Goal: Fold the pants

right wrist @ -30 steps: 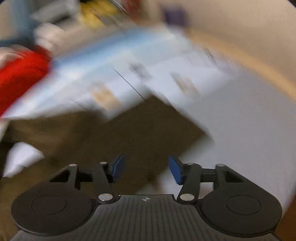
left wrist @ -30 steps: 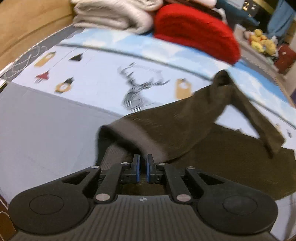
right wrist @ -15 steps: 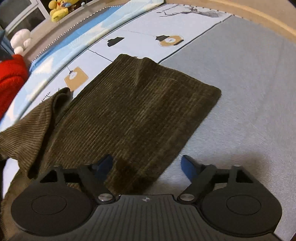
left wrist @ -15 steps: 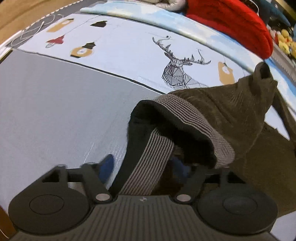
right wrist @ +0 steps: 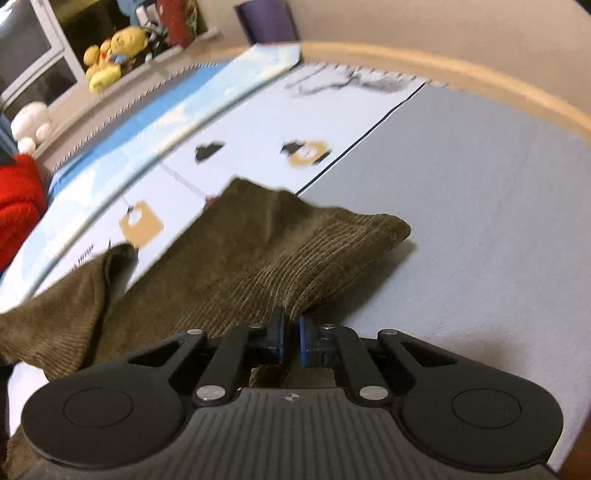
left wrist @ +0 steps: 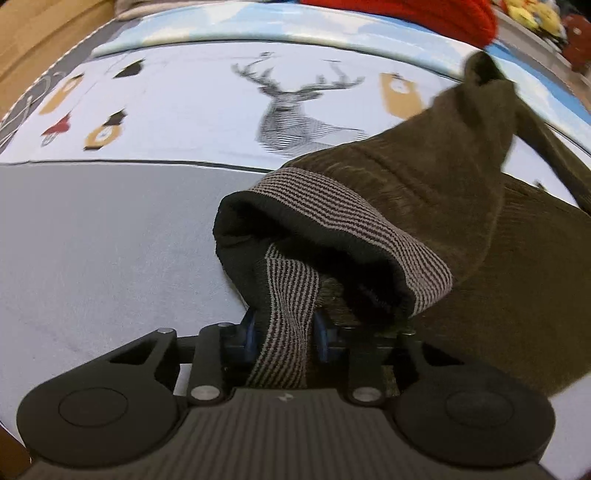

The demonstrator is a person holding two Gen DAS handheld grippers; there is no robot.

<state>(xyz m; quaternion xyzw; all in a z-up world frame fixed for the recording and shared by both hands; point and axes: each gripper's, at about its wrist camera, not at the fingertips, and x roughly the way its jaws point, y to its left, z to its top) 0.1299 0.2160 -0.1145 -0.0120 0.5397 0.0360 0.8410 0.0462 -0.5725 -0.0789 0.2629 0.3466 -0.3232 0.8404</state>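
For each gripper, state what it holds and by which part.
Left gripper: olive-brown corduroy pants, by the striped waistband. Right gripper: same pants, by a leg's edge.

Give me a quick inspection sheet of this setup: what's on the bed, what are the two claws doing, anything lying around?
Surface: bed cover, grey with a pale printed deer band.
Job's things: brown corduroy pants, partly lifted; striped waistband turned open.
Clutter: red knit at the far edge.
Grippers: left gripper shut on the striped waistband; right gripper shut on a pants edge.
Cables: nothing seen.
Surroundings: yellow plush toy and white plush toy on a ledge, wooden bed frame.
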